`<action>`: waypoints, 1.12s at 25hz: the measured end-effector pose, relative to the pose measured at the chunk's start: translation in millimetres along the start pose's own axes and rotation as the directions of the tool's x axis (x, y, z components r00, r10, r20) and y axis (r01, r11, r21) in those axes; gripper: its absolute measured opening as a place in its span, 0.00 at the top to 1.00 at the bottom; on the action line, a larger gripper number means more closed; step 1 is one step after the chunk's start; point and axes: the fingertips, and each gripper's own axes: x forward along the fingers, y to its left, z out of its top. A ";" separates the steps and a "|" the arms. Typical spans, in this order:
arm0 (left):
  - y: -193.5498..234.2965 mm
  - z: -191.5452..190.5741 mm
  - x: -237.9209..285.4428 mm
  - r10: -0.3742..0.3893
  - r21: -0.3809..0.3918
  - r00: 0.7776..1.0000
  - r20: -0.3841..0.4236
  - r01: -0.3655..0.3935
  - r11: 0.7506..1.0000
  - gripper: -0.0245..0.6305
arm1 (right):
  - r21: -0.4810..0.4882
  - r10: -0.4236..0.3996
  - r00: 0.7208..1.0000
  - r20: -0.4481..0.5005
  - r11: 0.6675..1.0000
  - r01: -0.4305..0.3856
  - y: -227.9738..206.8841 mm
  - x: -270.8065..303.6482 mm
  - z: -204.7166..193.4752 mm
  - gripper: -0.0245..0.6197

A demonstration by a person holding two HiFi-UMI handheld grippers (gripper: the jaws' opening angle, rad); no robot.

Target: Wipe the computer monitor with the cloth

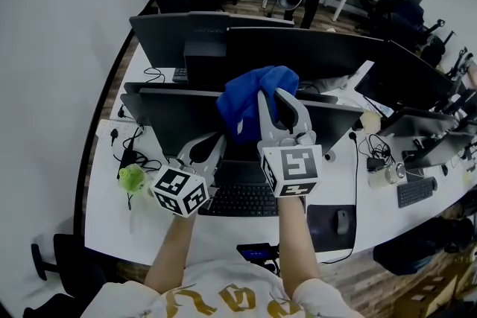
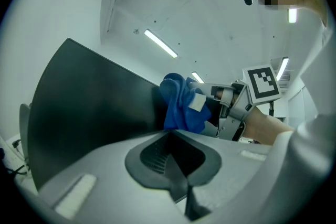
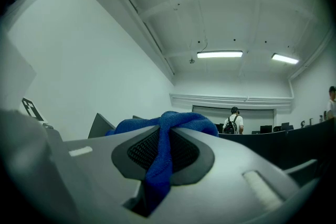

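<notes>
Cloth (image 3: 156,170) between right gripper (image 3: 164,136) fingers (image 3: 236,165)

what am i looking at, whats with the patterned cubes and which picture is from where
A person holds a tool in each hand; each ends in a two-jaw claw, and the patterned cubes are part of the tools. The head view comes from a camera on the person's head, looking down at a desk. The other two come from cameras on each tool, looking along its jaws. On the desk are a dark monitor, a keyboard and a mouse. The right claw is clamped on a blue cloth at the monitor's top edge. The left claw is shut by the monitor's lower edge, nothing clearly between its jaws.
</notes>
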 end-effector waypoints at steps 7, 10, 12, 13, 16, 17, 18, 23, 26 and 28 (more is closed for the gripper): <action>-7.4 -2.3 4.1 -0.015 0.013 1.000 -0.016 0.015 1.000 0.96 | 0.026 -0.007 1.000 0.001 1.000 0.007 -8.5 -4.0 -1.7 0.85; -7.9 -3.1 4.9 -0.016 0.013 1.000 -0.019 0.016 1.000 0.96 | 0.045 -0.015 1.000 -0.001 0.999 0.015 -15.3 -6.5 -2.9 0.85; -8.8 -3.9 5.5 -0.016 0.013 1.000 -0.020 0.016 1.000 0.96 | 0.056 -0.021 1.000 -0.002 0.998 0.021 -19.8 -8.2 -3.8 0.85; -9.8 -4.3 5.9 -0.017 0.014 1.000 -0.022 0.017 1.000 0.96 | 0.063 -0.023 1.000 -0.002 0.998 0.023 -22.0 -9.0 -4.1 0.85; -13.3 -6.0 7.1 -0.022 0.014 0.999 -0.026 0.022 1.000 0.96 | 0.079 -0.027 1.000 -0.004 0.996 0.027 -27.1 -11.1 -5.0 0.85; -14.4 -6.3 7.2 -0.023 0.014 0.999 -0.027 0.023 1.000 0.96 | 0.083 -0.028 1.000 -0.005 0.996 0.029 -28.5 -12.1 -5.3 0.85; -15.1 -6.4 7.1 -0.023 0.014 0.999 -0.027 0.023 1.000 0.96 | 0.087 -0.029 1.000 -0.006 0.996 0.029 -30.0 -13.0 -5.5 0.85; -15.1 -7.1 7.0 -0.016 0.020 0.999 -0.028 0.017 1.000 0.96 | 0.112 -0.022 1.000 -0.020 0.993 0.024 -40.3 -13.9 -7.8 0.85; -16.1 -8.6 7.9 -0.017 0.018 0.999 -0.031 0.018 1.000 0.96 | 0.139 -0.024 0.999 -0.029 0.990 0.027 -46.5 -15.8 -10.4 0.85; -17.6 -8.7 9.4 -0.018 0.020 0.999 -0.031 0.018 1.000 0.96 | 0.146 -0.025 0.999 -0.031 0.989 0.029 -49.3 -17.2 -11.0 0.85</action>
